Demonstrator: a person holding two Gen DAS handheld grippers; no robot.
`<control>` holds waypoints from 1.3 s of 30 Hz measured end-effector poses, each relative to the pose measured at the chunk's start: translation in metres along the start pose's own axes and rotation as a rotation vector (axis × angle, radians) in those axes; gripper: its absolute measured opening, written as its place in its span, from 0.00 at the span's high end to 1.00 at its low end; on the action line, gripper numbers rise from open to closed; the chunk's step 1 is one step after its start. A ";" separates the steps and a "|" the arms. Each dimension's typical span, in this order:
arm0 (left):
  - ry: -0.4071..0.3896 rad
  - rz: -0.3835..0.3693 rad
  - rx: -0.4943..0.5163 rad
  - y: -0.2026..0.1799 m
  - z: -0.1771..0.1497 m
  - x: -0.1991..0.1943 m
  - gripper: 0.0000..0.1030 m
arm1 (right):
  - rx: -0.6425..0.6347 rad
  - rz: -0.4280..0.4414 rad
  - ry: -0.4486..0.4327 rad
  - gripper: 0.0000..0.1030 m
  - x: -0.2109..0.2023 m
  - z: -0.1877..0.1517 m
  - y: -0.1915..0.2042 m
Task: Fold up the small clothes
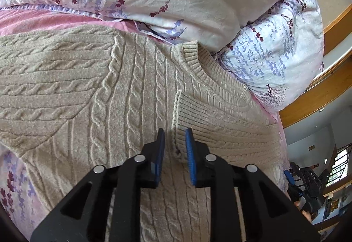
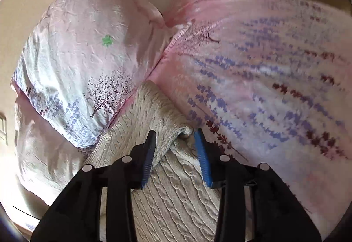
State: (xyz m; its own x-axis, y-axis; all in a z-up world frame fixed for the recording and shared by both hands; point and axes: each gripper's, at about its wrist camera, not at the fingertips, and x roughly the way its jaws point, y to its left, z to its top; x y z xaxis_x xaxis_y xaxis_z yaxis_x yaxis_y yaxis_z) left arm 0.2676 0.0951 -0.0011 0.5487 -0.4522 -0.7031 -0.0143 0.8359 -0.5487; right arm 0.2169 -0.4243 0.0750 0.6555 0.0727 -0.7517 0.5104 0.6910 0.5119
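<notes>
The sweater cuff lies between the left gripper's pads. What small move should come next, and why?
Probably close the left gripper on the cuff: its pads flank the ribbed end with gaps showing, so nothing is held yet. The sweater lies flat on the bed.

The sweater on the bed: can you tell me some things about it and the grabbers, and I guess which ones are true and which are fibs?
1. The sweater is beige with a cable-knit pattern. True.
2. The left gripper has its fingers on either side of a ribbed cuff. True.
3. The sweater lies on a wooden table. False: it lies on a pink flowery bedsheet.
4. The pillow rests on top of the sweater's neck hole. False: the pillow lies beside the sweater.
5. The right gripper is shut tight. False: its jaws stand apart around a sweater fold.
</notes>
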 end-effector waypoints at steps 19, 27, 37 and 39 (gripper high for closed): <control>-0.219 0.179 -0.365 0.184 -0.010 -0.175 0.48 | -0.999 -0.192 0.201 0.41 0.085 -0.142 0.198; -0.306 0.144 -0.583 0.231 -0.005 -0.183 0.59 | -0.848 -0.113 0.282 0.39 0.073 -0.122 0.184; -0.366 0.112 -0.768 0.258 -0.005 -0.182 0.89 | -0.788 -0.039 0.321 0.37 0.052 -0.117 0.178; -0.379 0.102 -0.788 0.258 -0.004 -0.183 0.93 | -0.779 -0.023 0.320 0.37 0.046 -0.113 0.176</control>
State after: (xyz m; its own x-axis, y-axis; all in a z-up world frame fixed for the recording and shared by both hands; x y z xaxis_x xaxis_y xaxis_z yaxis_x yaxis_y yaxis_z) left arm 0.1603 0.3920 -0.0155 0.7521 -0.1364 -0.6448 -0.5741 0.3448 -0.7426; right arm 0.2738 -0.2182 0.0835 0.4004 0.1714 -0.9002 -0.0853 0.9850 0.1497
